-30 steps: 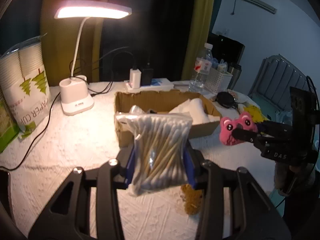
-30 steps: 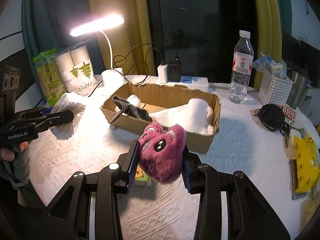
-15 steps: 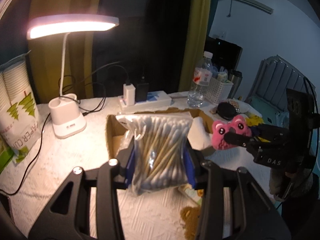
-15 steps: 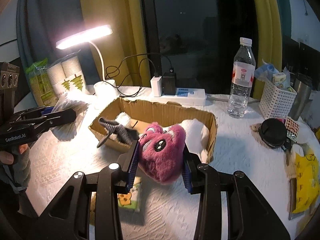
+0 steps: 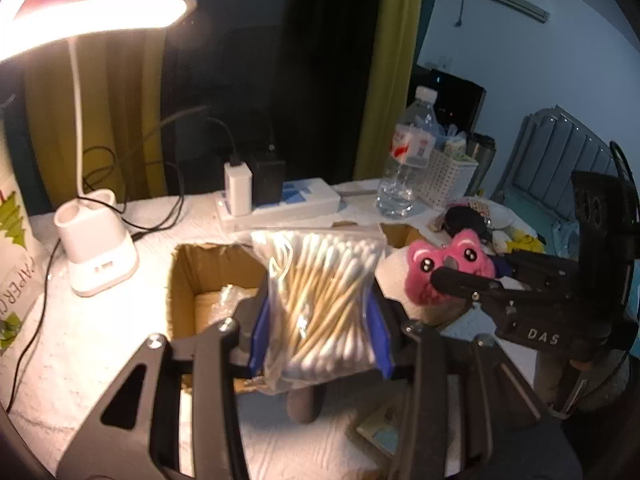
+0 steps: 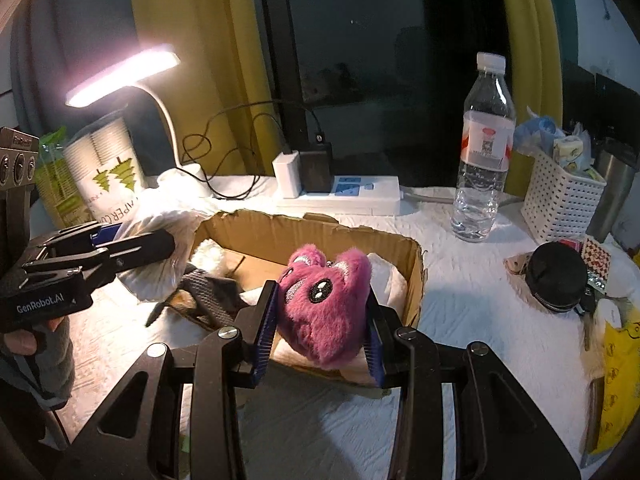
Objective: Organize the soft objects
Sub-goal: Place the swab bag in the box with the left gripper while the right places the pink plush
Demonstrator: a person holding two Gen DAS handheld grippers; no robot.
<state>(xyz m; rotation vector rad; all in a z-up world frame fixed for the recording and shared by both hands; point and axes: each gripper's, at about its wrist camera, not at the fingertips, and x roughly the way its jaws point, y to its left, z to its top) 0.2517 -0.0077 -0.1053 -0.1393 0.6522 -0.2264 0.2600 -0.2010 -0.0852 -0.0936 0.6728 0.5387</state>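
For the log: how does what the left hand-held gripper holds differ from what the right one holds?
The left hand-held gripper clamps a clear bag of cotton swabs; the right hand-held gripper clamps a pink plush toy. The bag is see-through plastic with thin sticks inside, while the toy is fuzzy and opaque, with stitched eyes. The bag stands upright; the toy sits tilted. Both are held above the cardboard box, squeezed between blue pads.
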